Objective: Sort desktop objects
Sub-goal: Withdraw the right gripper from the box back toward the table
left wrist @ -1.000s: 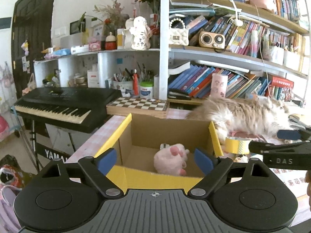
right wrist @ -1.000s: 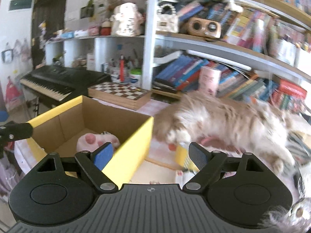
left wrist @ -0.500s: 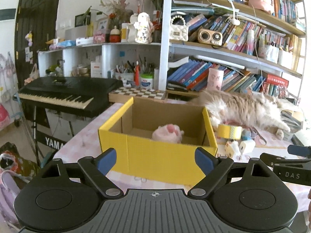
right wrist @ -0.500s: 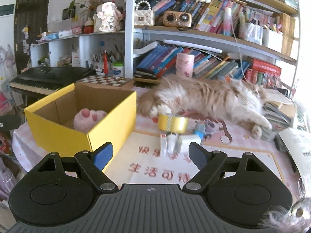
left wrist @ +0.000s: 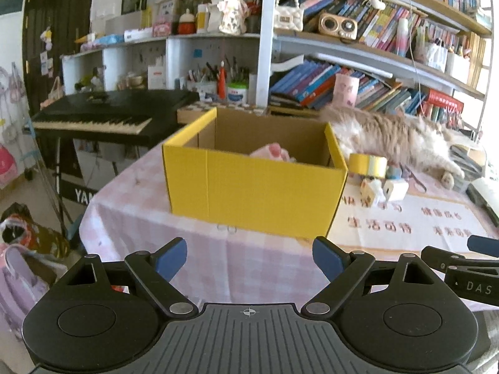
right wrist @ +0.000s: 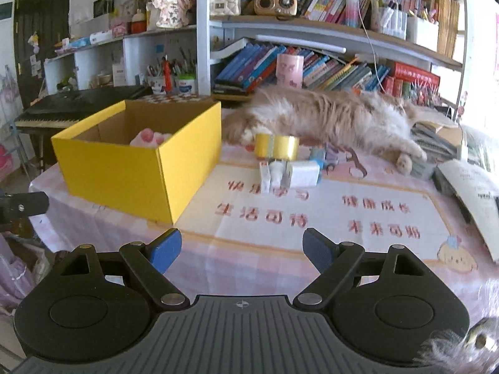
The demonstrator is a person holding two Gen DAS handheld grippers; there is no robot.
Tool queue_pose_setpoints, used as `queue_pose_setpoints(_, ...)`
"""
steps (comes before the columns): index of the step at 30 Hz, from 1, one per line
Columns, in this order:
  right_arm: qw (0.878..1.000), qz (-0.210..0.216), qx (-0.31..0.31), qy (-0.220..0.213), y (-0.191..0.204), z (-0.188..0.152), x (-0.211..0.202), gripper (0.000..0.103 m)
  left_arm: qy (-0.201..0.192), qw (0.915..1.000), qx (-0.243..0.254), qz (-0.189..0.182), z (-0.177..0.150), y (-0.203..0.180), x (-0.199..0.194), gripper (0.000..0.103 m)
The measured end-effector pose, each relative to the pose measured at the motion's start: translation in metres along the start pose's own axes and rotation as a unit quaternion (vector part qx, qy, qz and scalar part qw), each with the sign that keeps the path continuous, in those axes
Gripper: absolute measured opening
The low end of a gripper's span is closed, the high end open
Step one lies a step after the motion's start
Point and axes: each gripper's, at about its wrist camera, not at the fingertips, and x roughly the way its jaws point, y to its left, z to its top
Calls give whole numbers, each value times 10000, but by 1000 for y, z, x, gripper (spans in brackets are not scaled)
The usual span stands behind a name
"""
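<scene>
Tape roll [right wrist: 277,146], yellow, lies on the surface just right of the yellow box [right wrist: 134,171], close in front of the cat [right wrist: 327,118] stretched along the back; the roll's axis runs roughly side to side, curved face toward the camera. Small white items [right wrist: 290,174] sit just in front of it, touching or nearly so. Pink plush [right wrist: 149,137] already inside the box. Right gripper [right wrist: 241,249]: jaws spread wide, nothing between them; the cluster lies ahead and slightly right of its centre line, well apart. Left gripper [left wrist: 249,258]: jaws likewise released and empty, facing the box's front wall, with the tape roll [left wrist: 368,163] off to its right beyond the box corner. Judgement: right hand is the nearer with the clearer line; cat close behind limits overshoot.
</scene>
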Motion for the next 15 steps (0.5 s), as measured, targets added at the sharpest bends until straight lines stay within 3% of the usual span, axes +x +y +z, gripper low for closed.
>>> queue_pose_setpoints(10,9996,43,58,284,7,-26,-10,84,247,9997,6,16,-25,-1,-6,90)
queue_pose_setpoints(15,9990,140,-139,411,13,-33,-12,84,420,9990,96,-144,-32,-8,-6,90)
